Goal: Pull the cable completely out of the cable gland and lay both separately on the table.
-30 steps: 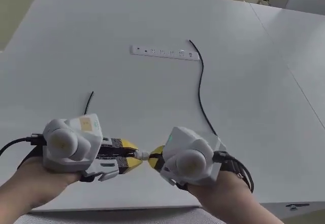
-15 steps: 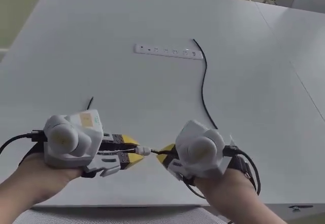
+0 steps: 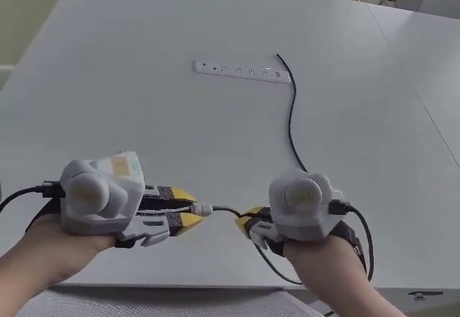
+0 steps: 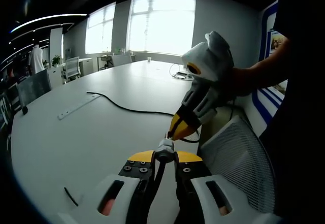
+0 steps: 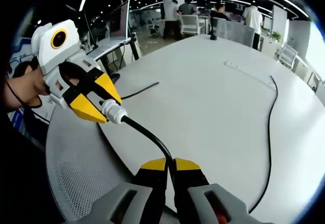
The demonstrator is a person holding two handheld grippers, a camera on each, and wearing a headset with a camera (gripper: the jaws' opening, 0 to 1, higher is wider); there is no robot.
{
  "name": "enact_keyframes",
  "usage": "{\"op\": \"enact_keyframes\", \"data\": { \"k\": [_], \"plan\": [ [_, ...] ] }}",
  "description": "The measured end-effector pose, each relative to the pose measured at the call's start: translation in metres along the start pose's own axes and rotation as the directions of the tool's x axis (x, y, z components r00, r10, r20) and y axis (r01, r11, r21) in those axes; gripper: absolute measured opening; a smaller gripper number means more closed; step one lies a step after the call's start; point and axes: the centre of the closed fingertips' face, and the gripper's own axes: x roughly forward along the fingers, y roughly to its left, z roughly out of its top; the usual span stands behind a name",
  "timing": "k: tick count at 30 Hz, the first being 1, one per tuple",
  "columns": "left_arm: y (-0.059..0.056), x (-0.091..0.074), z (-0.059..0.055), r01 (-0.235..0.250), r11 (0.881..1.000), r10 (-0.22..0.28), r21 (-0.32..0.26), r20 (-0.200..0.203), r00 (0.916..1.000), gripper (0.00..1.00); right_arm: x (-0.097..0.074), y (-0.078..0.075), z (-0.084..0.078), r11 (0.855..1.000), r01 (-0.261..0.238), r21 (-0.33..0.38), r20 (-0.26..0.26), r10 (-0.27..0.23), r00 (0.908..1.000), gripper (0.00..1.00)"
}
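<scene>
While windows (image 4: 162,23) light the room, the table (image 3: 144,123) bears a power strip (image 3: 242,72).

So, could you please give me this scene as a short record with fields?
left gripper: shut on gland
right gripper: shut on cable
cable: runs from the gland to the right jaws, above the table
task state: cable not yet out of gland; neither laid down
also on table: power strip with its black cord
</scene>
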Motion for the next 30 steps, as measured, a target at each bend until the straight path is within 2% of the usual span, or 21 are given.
{"op": "enact_keyframes", "data": {
  "k": [4, 8, 12, 13, 16, 18, 19, 20, 22, 27, 30],
  "plan": [
    [0.0, 0.0, 0.0, 0.002, 1.0, -0.002, 0.002, -0.001, 1.0, 0.15, 0.0, -0.001, -0.003, 0.999, -0.007, 0.034, 0.001, 0.007, 1.0, 0.0],
    [0.001, 0.001, 0.001, 0.001, 1.0, -0.001, 0.002, -0.002, 1.0, 0.15, 0.001, 0.001, -0.003, 1.0, -0.009, 0.019, -0.007, 0.009, 0.9999, 0.0],
    [0.005, -0.001, 0.001, 0.001, 1.0, -0.001, -0.001, -0.001, 1.0, 0.15, 0.0, 0.001, -0.001, 1.0, -0.009, 0.017, 0.009, 0.009, 0.9999, 0.0],
    [0.006, -0.001, 0.0, 0.0, 1.0, 0.0, -0.001, 0.0, 1.0, 0.15, -0.001, 0.0, 0.003, 1.0, 0.002, 0.007, 0.031, -0.002, 0.9995, 0.0],
    [0.007, -0.002, 0.0, -0.001, 1.0, 0.001, -0.006, -0.001, 1.0, 0.15, -0.001, 0.001, 0.002, 1.0, -0.012, 0.0, 0.033, 0.012, 0.9994, 0.0],
    [0.008, -0.003, -0.001, 0.001, 1.0, -0.001, -0.006, -0.003, 1.0, 0.15, 0.0, 0.004, 0.003, 0.998, -0.027, -0.051, 0.041, 0.029, 0.9987, 0.0],
    [0.008, -0.003, -0.002, 0.001, 1.0, -0.002, -0.005, -0.004, 1.0, 0.15, -0.001, 0.001, 0.006, 0.996, -0.002, -0.088, 0.06, 0.008, 0.9981, 0.0],
    [0.008, -0.003, -0.002, 0.004, 1.0, -0.004, -0.009, -0.004, 1.0, 0.15, -0.002, 0.003, 0.007, 0.995, -0.006, -0.1, 0.064, 0.013, 0.9979, 0.0],
    [0.007, -0.003, -0.002, 0.006, 1.0, -0.006, -0.01, -0.004, 1.0, 0.15, -0.003, 0.008, 0.008, 0.996, -0.032, -0.081, 0.059, 0.037, 0.9976, 0.0],
    [0.007, -0.003, -0.005, 0.014, 1.0, -0.014, -0.002, -0.008, 0.9999, 0.15, -0.005, 0.011, 0.013, 0.996, -0.019, -0.085, 0.077, 0.026, 0.9967, 0.03],
    [0.006, -0.003, -0.003, 0.02, 1.0, -0.02, 0.005, -0.005, 0.9998, 0.15, -0.011, 0.018, 0.02, 0.992, -0.016, -0.123, 0.091, 0.027, 0.9955, 0.1]
  ]
}}
